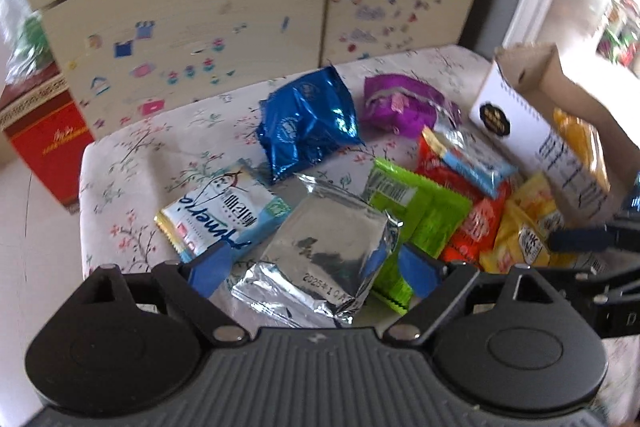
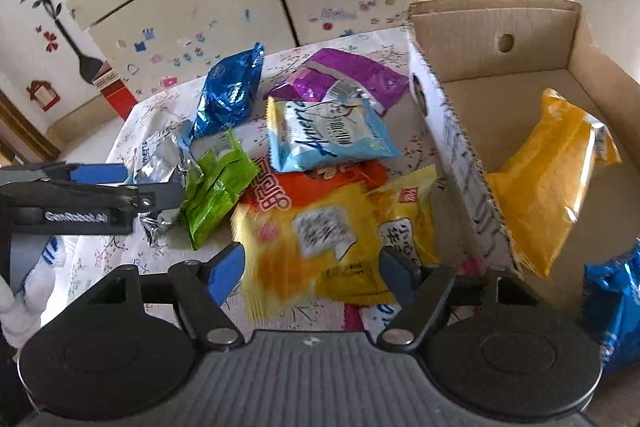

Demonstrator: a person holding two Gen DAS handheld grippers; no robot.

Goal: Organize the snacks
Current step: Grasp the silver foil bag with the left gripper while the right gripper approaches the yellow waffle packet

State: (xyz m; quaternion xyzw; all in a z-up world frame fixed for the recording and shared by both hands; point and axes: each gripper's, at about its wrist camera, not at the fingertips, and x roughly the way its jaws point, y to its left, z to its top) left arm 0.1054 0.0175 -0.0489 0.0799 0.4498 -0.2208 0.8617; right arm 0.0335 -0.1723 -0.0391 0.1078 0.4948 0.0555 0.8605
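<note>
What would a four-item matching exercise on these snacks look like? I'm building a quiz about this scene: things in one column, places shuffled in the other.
Things:
1. silver packet
2. yellow packet
3. orange bag
4. purple bag

Places:
A. inside the cardboard box
B. between the left claw's open fingers
C. far end of the table, beside the dark blue bag
D. between the right claw's fingers

Pairs: 1-B, 2-D, 3-A, 4-C

Floral-clothed table (image 1: 132,155) (snack packets (image 1: 308,123), cardboard box (image 2: 452,131)).
</note>
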